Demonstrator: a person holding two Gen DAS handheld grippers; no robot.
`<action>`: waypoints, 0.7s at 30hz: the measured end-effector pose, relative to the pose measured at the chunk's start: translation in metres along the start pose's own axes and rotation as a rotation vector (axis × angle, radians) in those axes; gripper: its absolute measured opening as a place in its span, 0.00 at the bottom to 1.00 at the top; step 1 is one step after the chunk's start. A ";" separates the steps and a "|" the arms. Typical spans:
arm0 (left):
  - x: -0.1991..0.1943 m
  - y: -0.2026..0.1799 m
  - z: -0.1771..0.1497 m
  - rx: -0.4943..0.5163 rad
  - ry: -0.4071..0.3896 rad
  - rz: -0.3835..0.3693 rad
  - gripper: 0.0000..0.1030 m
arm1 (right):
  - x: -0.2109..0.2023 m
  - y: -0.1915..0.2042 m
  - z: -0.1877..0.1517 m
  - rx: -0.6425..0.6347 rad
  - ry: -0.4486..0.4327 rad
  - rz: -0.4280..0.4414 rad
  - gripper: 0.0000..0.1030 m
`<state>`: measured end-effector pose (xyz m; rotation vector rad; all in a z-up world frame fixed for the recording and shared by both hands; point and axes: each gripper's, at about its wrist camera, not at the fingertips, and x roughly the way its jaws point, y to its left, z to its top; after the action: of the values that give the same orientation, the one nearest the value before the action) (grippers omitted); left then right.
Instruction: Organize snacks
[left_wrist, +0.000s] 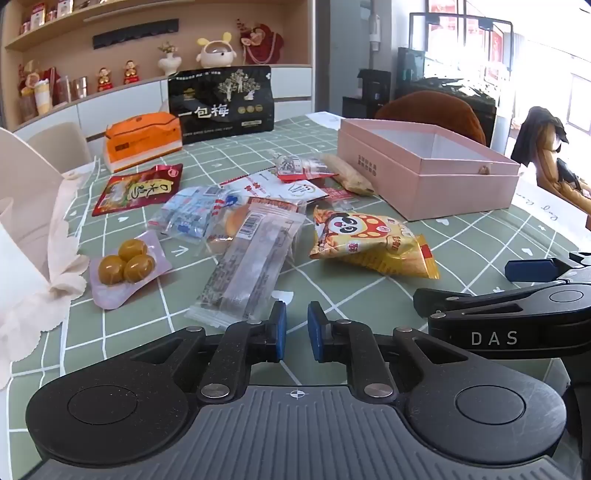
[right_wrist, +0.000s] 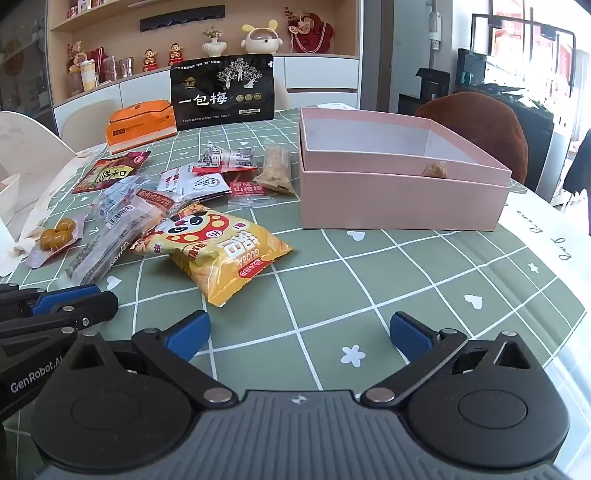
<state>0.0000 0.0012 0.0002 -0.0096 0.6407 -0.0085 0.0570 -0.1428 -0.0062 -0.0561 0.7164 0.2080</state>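
Nearest the cameras: left gripper (left_wrist: 296, 329) pinched shut on nothing, right gripper (right_wrist: 300, 336) spread wide, also empty. Further out, yellow crinkly panda snack bag (right_wrist: 221, 254) plus the scattered wrapped-snack pile (left_wrist: 236, 229), all unsorted on green checked tablecloth (right_wrist: 406, 280). Beyond, open pink cardboard box (right_wrist: 399, 199), nearly empty. Barely started, probably.

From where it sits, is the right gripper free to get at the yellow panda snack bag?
Probably yes. The right gripper is open and empty, and only bare tablecloth lies between it and the yellow panda bag, which lies ahead to its left.
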 end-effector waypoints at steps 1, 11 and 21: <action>0.000 0.001 0.000 -0.001 0.000 -0.001 0.17 | 0.000 0.000 0.000 0.003 0.000 0.004 1.00; 0.003 0.003 0.001 0.009 -0.001 0.007 0.17 | -0.001 0.004 0.001 -0.026 0.002 0.029 1.00; 0.001 0.001 0.001 0.015 -0.001 0.013 0.17 | 0.001 0.005 0.001 -0.027 0.001 0.027 1.00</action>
<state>0.0013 0.0018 0.0002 0.0089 0.6400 -0.0007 0.0578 -0.1380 -0.0061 -0.0726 0.7160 0.2440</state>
